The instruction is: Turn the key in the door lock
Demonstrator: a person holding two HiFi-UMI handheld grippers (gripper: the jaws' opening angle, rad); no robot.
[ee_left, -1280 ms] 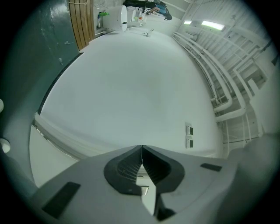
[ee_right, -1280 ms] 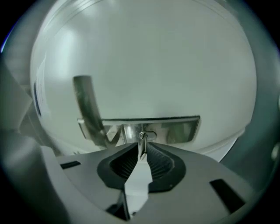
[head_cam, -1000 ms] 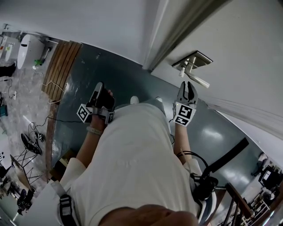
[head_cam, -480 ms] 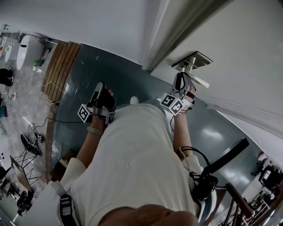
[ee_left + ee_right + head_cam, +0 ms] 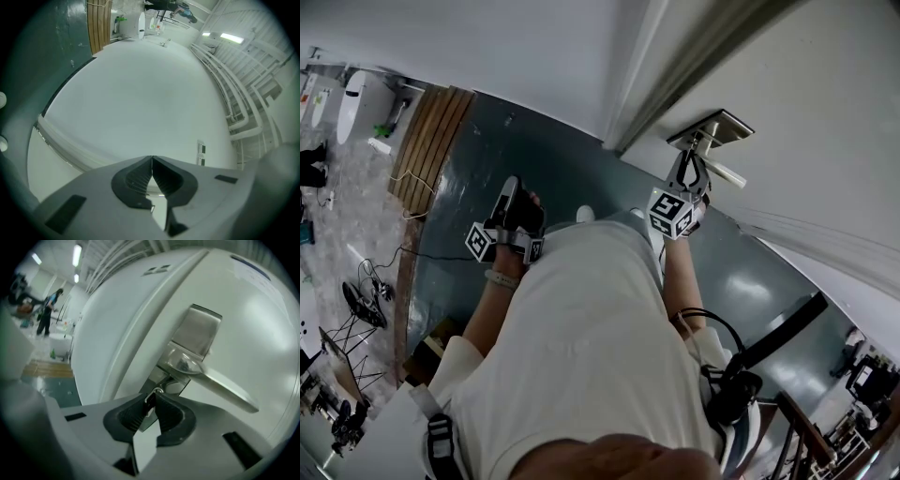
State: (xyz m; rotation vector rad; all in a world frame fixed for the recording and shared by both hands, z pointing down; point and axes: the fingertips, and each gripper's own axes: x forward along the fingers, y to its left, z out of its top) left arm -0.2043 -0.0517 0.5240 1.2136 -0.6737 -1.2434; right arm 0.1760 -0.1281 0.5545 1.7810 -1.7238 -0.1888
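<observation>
Door [image 5: 262,319] plain white; lock plate [image 5: 199,329] and handle [image 5: 222,384] brushed silver; key [image 5: 149,403] dark grey metal. Floor [image 5: 572,173] dark teal-grey with a glossy sheen, slatted board [image 5: 431,141] beside it in brown wood stripes. Person's shirt [image 5: 581,347] off-white, strap [image 5: 439,439] at the waist black, wall [image 5: 140,93] in the left gripper view flat white.

Soft, even indoor light, kinda dim with a greenish cast. Both gripper views are heavy fisheye with black vignetted corners. The ceiling strip lights [image 5: 76,255] blow out, the lock plate [image 5: 197,331] catches glare, and the floor [image 5: 750,281] has a pale sheen.
</observation>
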